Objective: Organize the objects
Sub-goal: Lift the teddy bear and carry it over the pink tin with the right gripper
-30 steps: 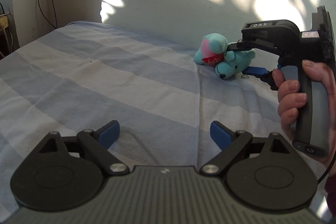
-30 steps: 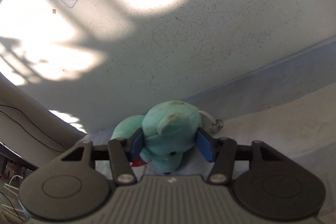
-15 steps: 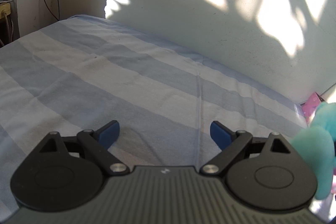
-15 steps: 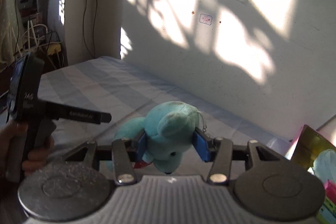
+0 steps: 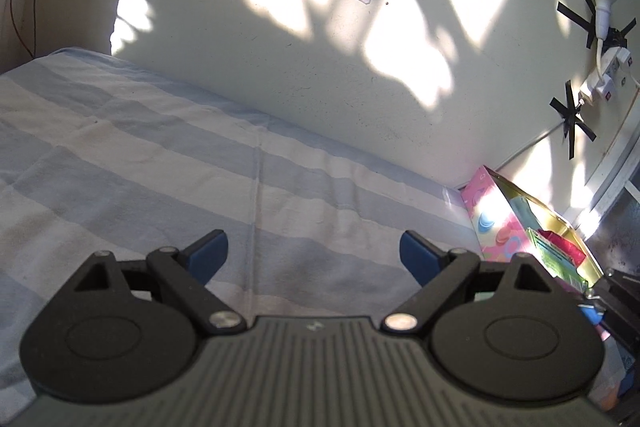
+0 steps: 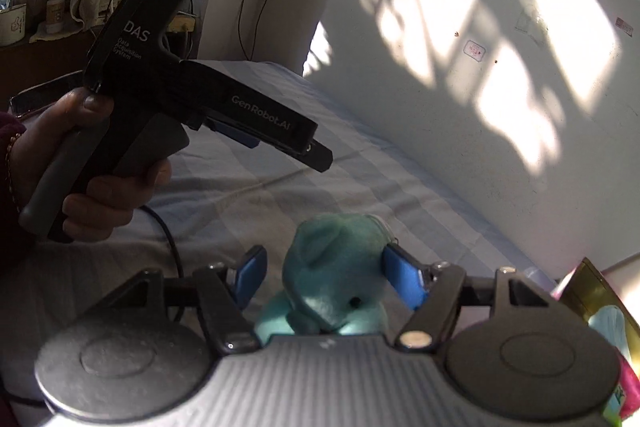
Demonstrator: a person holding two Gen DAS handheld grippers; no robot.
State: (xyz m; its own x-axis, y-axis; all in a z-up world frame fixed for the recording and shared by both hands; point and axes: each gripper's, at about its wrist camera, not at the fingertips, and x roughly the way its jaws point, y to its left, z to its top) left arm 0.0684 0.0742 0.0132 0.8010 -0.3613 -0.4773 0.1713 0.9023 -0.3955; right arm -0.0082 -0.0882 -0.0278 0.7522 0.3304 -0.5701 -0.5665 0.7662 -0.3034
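Nearest, the right gripper (image 6: 324,277) is being opened: its fingers (image 6: 402,281) are being spread off the teal plush toy (image 6: 336,281), which is still sitting between them, the left pad clear, the right one perhaps touching. A release is judged underway; placement in the gift bag (image 5: 520,227) at the right is left. The left gripper (image 5: 314,253) is being held spread and empty over the striped bed (image 5: 160,155). Beyond, nothing is blocking the way before the sunlit wall (image 5: 320,47).

The bed (image 5: 168,163) runs along the wall (image 5: 280,39). A box (image 5: 516,227) stands at its right end against the wall. The plush toy (image 6: 336,283) sits between the opening right claw (image 6: 324,277) jaws, the left claw (image 5: 314,253) to its left.
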